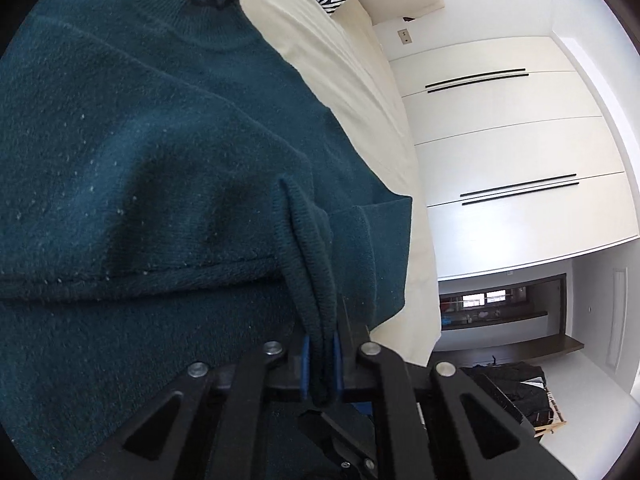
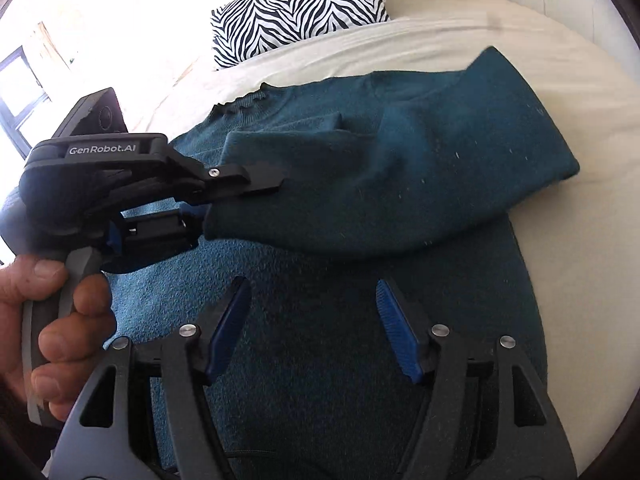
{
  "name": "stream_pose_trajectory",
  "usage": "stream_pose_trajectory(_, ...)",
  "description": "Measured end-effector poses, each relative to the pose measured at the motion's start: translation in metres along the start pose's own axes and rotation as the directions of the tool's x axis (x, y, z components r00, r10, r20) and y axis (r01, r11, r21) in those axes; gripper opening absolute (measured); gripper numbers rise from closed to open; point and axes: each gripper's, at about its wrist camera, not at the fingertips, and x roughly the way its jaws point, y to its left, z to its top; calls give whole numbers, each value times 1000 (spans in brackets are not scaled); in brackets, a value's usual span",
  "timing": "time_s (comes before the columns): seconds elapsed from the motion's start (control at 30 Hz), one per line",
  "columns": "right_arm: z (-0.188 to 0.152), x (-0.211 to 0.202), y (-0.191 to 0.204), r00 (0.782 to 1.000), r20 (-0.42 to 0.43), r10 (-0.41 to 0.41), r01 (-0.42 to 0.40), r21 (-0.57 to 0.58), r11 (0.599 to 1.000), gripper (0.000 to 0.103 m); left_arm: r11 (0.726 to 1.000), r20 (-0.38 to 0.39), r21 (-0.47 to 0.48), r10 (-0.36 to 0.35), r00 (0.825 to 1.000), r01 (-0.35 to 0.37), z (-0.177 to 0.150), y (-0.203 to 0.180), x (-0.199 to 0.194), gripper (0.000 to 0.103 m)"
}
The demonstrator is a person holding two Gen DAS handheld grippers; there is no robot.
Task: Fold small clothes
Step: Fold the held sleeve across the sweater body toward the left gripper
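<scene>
Right wrist view puts the teal sweater [image 2: 360, 184] across the middle of the cream bed [image 2: 540, 40], its frilled collar [image 2: 240, 106] toward eleven o'clock and one sleeve [image 2: 400, 168] drawn over the body from about two o'clock toward nine. The left gripper [image 2: 208, 208] has that sleeve's cuff pinched between its blue pads, at nine o'clock in this view, with the person's hand [image 2: 52, 320] wrapped round its handle at eight. The right gripper [image 2: 314, 328] hovers over the lower body of the sweater at six o'clock, fingers spread wide and holding nothing.

To do this fold well, I judge the cuff should be carried straight across and laid flat on the chest so the sleeve lies without a twist, and let go only once the fabric rests on the body; the free gripper could press the fold line or smooth the bulge near the shoulder.

Left wrist view gives what the other cannot: the ribbed cuff [image 1: 308, 264] seen close, doubled and clamped between the pads of the left gripper [image 1: 321, 364], plus white wardrobe doors [image 1: 500, 140] at three o'clock. Only the right view shows the whole sleeve, the open gripper, and most of the zebra pillow [image 2: 300, 16] at twelve.
</scene>
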Motion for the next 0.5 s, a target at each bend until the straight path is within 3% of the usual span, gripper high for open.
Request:
stream_pose_trajectory(0.13, -4, -5, -14, 999, 6, 43, -43, 69, 997, 64, 989, 76, 130, 54, 996, -64, 5, -30, -33, 8)
stream_pose_trajectory(0.33, -4, -7, -27, 996, 9, 92, -92, 145, 985, 64, 931, 176, 336, 90, 980, -146, 11, -68, -93, 8)
stream_pose_trajectory(0.4, -1, -7, -33, 993, 20, 120, -121, 192, 974, 64, 918, 205, 347, 125, 971, -191, 21, -58, -113, 8)
stream_pose_trajectory(0.5, 7, -4, -43, 986, 43, 162, -167, 269, 949, 64, 937, 226, 275, 156, 962, -216, 39, -25, -127, 8)
